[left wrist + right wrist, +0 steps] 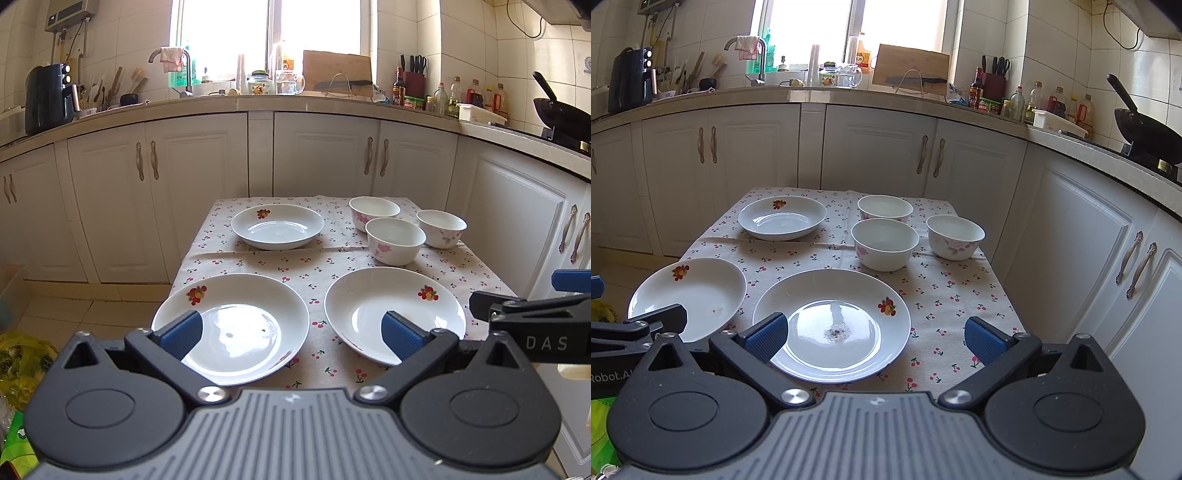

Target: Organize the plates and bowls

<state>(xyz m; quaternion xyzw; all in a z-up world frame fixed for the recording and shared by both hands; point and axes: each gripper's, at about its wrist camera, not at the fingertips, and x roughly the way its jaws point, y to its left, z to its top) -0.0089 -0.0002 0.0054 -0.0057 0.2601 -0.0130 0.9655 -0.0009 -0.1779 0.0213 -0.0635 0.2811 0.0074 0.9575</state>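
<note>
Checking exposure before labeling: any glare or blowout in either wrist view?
Left wrist: window blown out, glare patch on the near-left plate. Right wrist: window also clipped, sheen on the near plate; fisheye bends the counter edge in both.

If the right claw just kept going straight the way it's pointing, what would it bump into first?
Probably the near plate: the open right claw points forward and down over it. If it passed above that plate, the nearest bowl comes next; depth is hard to judge.
</note>
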